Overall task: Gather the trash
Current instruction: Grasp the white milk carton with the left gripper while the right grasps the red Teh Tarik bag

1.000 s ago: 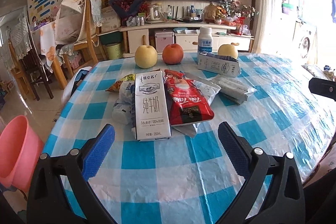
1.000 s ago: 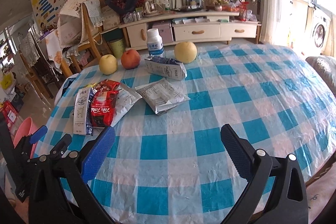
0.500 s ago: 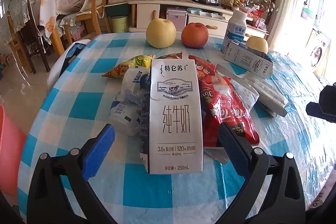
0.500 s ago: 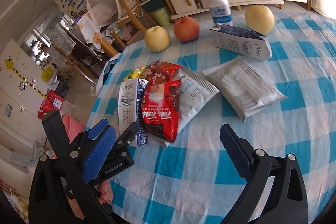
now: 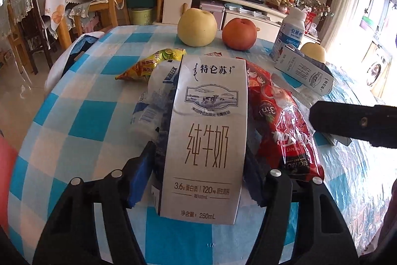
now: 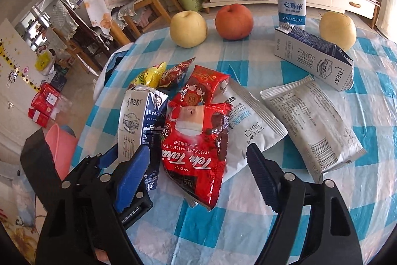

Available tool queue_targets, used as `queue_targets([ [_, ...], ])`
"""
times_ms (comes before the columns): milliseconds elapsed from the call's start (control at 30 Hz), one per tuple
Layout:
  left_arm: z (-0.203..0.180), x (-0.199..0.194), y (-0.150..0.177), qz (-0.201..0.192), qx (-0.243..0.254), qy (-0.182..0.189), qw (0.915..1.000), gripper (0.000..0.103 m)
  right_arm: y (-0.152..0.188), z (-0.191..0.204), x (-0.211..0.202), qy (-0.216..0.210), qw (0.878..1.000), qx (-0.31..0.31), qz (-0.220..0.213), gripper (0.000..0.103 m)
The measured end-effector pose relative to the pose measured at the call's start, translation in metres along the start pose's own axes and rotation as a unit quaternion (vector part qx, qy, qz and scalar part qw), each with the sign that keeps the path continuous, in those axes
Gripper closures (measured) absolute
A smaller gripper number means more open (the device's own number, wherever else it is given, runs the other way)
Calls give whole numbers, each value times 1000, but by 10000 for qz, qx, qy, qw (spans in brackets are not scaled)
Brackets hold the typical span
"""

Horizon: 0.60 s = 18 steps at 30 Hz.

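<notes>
A white milk carton [image 5: 208, 135] lies on the checked tablecloth, and my left gripper [image 5: 198, 173] is shut on its near end, a finger on each side. The carton also shows in the right wrist view [image 6: 139, 126], with the left gripper [image 6: 116, 165] on it. A red milk tea packet [image 6: 196, 153] lies beside the carton. My right gripper [image 6: 198, 180] is open, its fingers either side of the packet's near end, not touching it. White pouches [image 6: 250, 126] [image 6: 310, 126], a yellow snack bag [image 6: 148, 73] and a second carton [image 6: 312, 58] lie around.
Two pears [image 6: 188, 29] [image 6: 337, 29], an apple [image 6: 234, 21] and a white yogurt bottle [image 6: 290, 1] stand at the table's far side. A pink bin [image 6: 62, 148] stands on the floor left of the table. Chairs and a TV cabinet stand beyond.
Both grippers have moved forward toward the pile. My left gripper has closed on the milk carton. My right gripper has narrowed and come down over the red packet.
</notes>
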<state>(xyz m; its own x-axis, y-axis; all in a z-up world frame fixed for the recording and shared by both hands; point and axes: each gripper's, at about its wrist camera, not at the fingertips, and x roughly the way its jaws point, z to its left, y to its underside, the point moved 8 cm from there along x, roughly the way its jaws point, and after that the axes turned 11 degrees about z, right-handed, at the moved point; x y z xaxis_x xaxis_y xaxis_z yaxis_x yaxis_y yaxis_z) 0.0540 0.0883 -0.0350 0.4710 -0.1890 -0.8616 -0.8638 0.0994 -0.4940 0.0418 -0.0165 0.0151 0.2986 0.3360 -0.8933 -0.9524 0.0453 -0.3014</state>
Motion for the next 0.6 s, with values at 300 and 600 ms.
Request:
queue_targets([
  [300,28,-24,-2,-145,-345,-4,9993,38,-6,10,35,383,9983,-380,200,23],
  [600,62,-41,-5,-294,-786,-69,9964,38,-7,10,43,784,9951,-538,282,35],
])
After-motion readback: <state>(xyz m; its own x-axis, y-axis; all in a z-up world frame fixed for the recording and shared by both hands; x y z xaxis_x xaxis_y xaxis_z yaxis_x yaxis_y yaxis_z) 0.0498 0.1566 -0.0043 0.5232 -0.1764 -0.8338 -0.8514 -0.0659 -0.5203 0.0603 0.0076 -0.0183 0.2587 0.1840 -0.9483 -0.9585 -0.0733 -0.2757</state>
